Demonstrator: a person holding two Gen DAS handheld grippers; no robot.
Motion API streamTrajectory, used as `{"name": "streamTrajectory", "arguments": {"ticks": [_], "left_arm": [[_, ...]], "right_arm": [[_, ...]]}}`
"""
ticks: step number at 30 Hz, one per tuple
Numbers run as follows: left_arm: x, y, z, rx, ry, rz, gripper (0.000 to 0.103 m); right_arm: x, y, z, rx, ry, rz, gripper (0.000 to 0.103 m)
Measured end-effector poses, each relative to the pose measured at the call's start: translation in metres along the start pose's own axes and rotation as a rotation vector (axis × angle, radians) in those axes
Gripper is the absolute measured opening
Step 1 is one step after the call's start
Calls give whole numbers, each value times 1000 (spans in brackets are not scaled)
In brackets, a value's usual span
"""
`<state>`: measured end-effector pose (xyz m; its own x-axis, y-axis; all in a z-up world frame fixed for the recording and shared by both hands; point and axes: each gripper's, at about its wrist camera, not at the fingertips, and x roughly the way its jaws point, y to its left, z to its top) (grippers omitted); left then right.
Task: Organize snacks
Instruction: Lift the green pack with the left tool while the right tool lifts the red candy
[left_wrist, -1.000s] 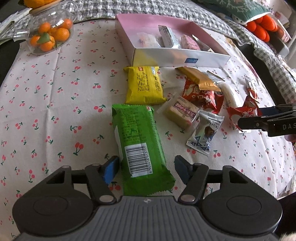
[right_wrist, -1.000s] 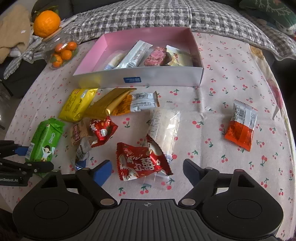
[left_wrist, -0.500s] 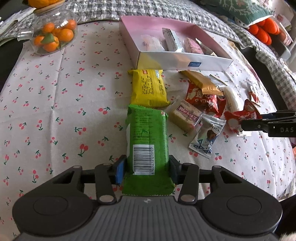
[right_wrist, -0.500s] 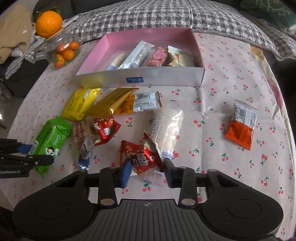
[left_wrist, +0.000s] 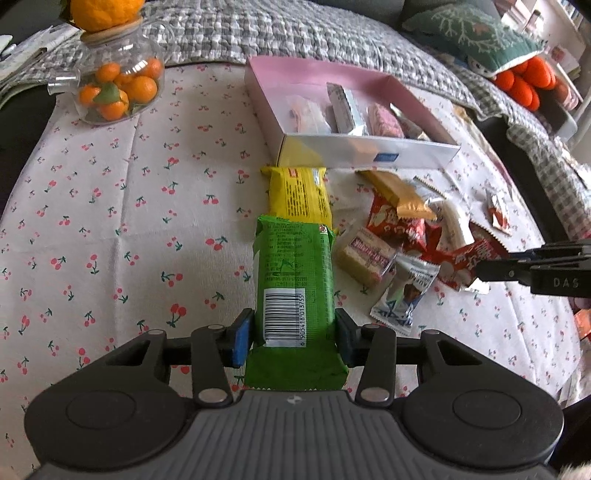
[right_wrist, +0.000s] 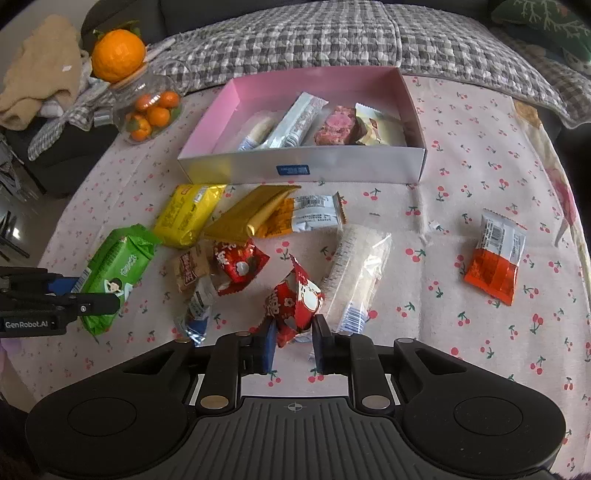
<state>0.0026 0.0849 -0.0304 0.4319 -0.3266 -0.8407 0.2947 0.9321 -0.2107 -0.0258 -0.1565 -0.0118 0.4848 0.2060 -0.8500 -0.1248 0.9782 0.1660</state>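
Observation:
My left gripper (left_wrist: 293, 338) is shut on the near end of a green snack pack (left_wrist: 293, 273), which points toward the pink box (left_wrist: 369, 157); the pack also shows in the right wrist view (right_wrist: 114, 273). My right gripper (right_wrist: 293, 345) is shut on a red candy packet (right_wrist: 293, 301), lifted and crumpled; this packet also shows in the left wrist view (left_wrist: 461, 264). The pink box (right_wrist: 303, 168) holds several wrapped snacks. A yellow pack (right_wrist: 188, 214), a gold pack (right_wrist: 251, 216), a clear rice bar (right_wrist: 356, 273) and an orange-red packet (right_wrist: 496, 260) lie on the cherry-print cloth.
A glass jar of small oranges (left_wrist: 114, 88) with a big orange on its lid stands at the far left. Small wrapped sweets (right_wrist: 221, 266) lie between the two grippers. A checked quilt (right_wrist: 314, 40) lies behind the box. The table edge (right_wrist: 576, 206) runs down the right.
Both grippers went from open to shut: the left closed on the green pack, the right on the red packet. The red packet has lifted and crumpled upright.

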Motion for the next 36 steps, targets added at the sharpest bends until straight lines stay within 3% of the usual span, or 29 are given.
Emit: {"name": "streamTrajectory", "arguments": {"ticks": [6, 10, 16, 27, 30, 32, 34, 36], "left_arm": [[-10, 3, 5, -24, -30, -25, 42], [-16, 5, 8, -31, -53, -34, 42], [-23, 3, 11, -34, -84, -44, 41], [-30, -1, 21, -41, -131, -67, 42], [-28, -2, 23, -41, -131, -70, 42], [-25, -5, 21, -32, -119, -70, 42], [-19, -8, 19, -19, -92, -74, 42], [-13, -13, 15, -8, -63, -83, 42]], "right_arm": [[-6, 1, 4, 16, -14, 26, 17], [-12, 4, 7, 20, -28, 46, 8], [-20, 4, 13, 30, -54, 72, 4], [-37, -4, 29, 81, -113, 100, 2], [-34, -10, 33, 116, -91, 112, 16], [-26, -15, 33, 139, -53, 104, 38], [-18, -18, 31, 148, -20, 85, 48], [-12, -20, 28, 156, 18, 56, 51]]}}
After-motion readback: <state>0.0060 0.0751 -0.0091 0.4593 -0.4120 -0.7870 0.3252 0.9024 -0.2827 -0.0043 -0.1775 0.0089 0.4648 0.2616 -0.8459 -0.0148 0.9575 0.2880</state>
